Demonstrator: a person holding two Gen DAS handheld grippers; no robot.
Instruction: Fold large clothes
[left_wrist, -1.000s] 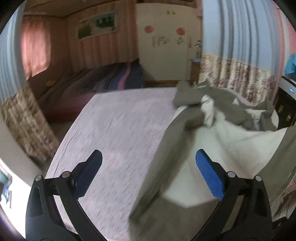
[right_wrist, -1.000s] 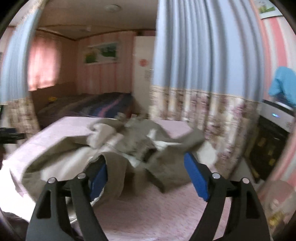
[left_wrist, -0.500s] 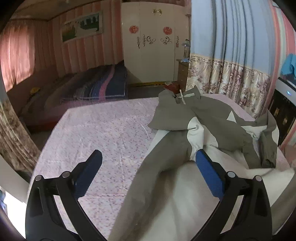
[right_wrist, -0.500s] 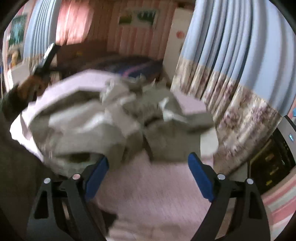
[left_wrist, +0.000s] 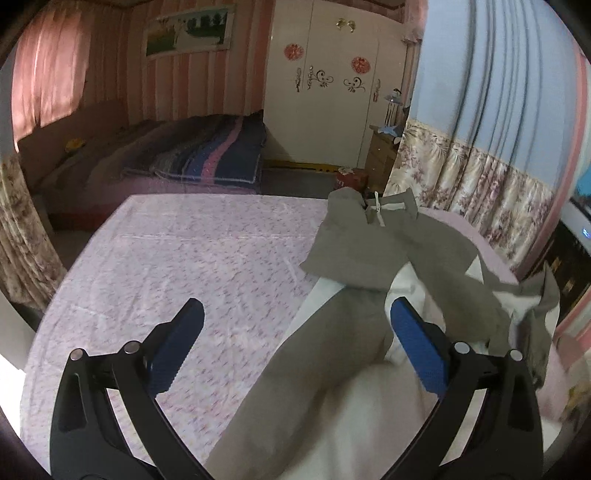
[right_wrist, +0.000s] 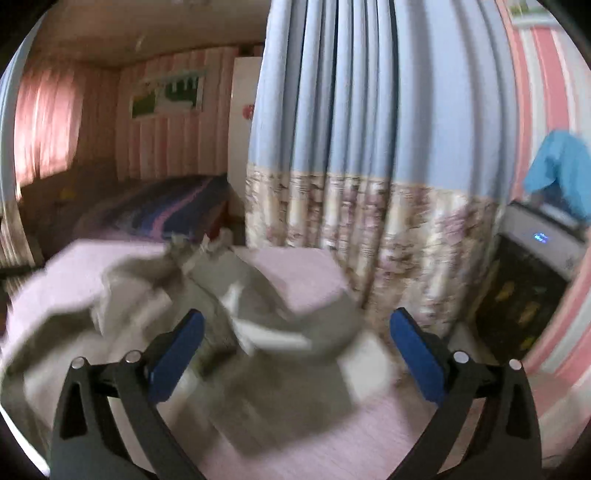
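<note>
- A bedroom was shown from two wrist cameras, w/ a bed (left_wrist: 192, 266) covered by a pink patterned sheet in the foreground.
- The left gripper (left_wrist: 295, 332) was seen held above the sheet, its blue-padded jaws spread wide; nothing was gripped.
- A grey and white garment (left_wrist: 373, 251) was spread over the right half of the bed, w/ a white drawstring (left_wrist: 376, 212) visible at its far end.
- A grey part of the garment was seen running between the left gripper's jaws, but it lay below them on the bed, not pressed by either pad.
- In the right wrist view the garment (right_wrist: 229, 295) appeared rumpled and blurred, heaped at centre-left of the bed (right_wrist: 306, 273).
- The right gripper (right_wrist: 295, 343) was shown w/ its jaws opening, almost at full width; cloth was seen in the gap but was not clamped.
- A blue curtain (right_wrist: 369, 110) w/ a floral lower band was hung just beyond the bed's far right edge.
- A second bed (left_wrist: 207, 155) w/ a striped blanket and a white wardrobe (left_wrist: 332, 85) were seen at the back of the room.
</note>
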